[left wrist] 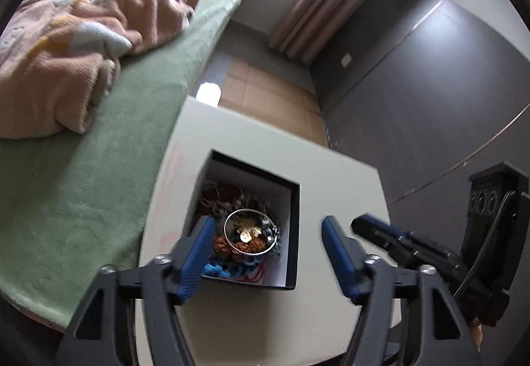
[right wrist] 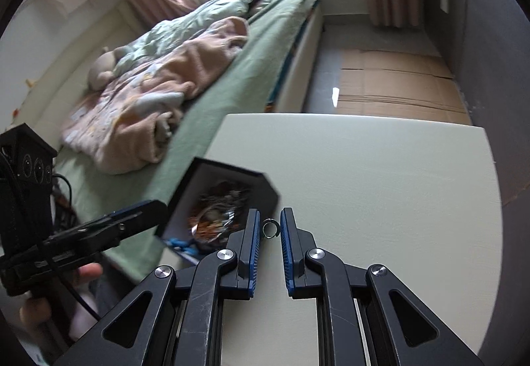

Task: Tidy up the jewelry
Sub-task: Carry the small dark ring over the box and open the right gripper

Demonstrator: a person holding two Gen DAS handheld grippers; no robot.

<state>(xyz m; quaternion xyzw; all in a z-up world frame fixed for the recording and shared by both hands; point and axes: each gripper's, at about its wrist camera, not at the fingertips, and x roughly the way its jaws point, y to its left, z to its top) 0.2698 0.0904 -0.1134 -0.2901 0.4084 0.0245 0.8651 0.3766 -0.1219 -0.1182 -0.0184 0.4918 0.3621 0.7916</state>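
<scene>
A black box (left wrist: 291, 200) with a white lining stands on the white table (left wrist: 331, 167). It holds a heap of jewelry, with a silver bangle (left wrist: 250, 232) on top. My left gripper (left wrist: 265, 233) is open, its fingers straddling the box from above. In the right wrist view the box (right wrist: 261, 190) sits left of my right gripper (right wrist: 269, 228). The right gripper is narrowed around a small silver ring (right wrist: 271, 229) held upright between the blue pads, just right of the box. The left gripper (right wrist: 145, 210) shows at the left.
A bed (left wrist: 126, 140) with a green sheet and a peach blanket (left wrist: 82, 44) lies left of the table. A grey wall (left wrist: 430, 101) is to the right. Cardboard (right wrist: 397, 84) covers the floor beyond the table. Curtains (left wrist: 324, 1) hang at the back.
</scene>
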